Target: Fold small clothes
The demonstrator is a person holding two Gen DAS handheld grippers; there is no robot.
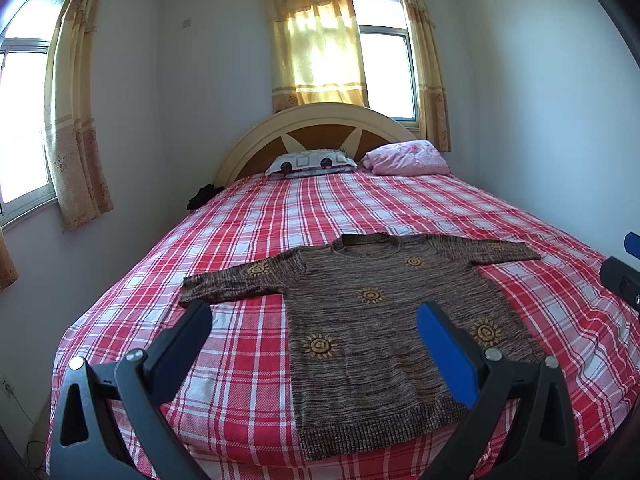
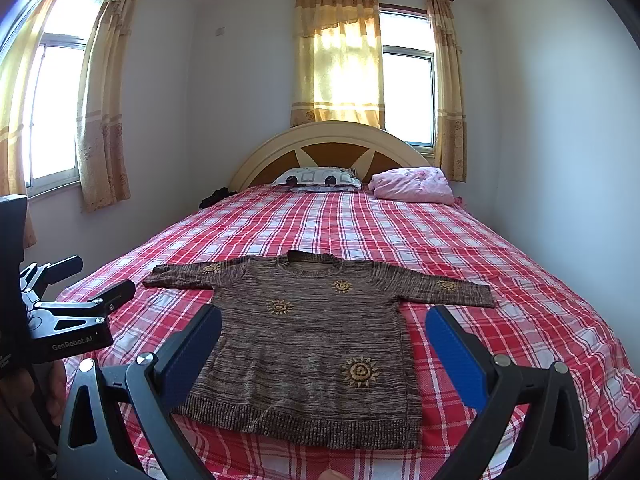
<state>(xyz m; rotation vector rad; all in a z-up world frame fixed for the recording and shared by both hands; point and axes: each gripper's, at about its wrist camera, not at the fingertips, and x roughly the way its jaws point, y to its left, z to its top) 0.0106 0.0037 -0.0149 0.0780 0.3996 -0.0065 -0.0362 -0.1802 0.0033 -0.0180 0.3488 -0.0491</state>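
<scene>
A small brown knit sweater (image 1: 372, 320) with yellow sun motifs lies flat, face up, on the red plaid bed, both sleeves spread out sideways and its hem toward me. It also shows in the right wrist view (image 2: 316, 344). My left gripper (image 1: 316, 316) is open and empty, held above the bed's foot, over the sweater's left half. My right gripper (image 2: 324, 320) is open and empty, held above the sweater's lower body. The left gripper also shows at the left edge of the right wrist view (image 2: 100, 280), and part of the right gripper at the right edge of the left wrist view (image 1: 624, 280).
The red plaid bed (image 1: 248, 360) fills the room, with walls close on both sides. A patterned pillow (image 1: 312, 162) and a folded pink blanket (image 1: 408, 158) lie by the headboard (image 1: 320, 128). A dark item (image 1: 204, 196) sits at the bed's far left edge. Curtained windows stand behind and left.
</scene>
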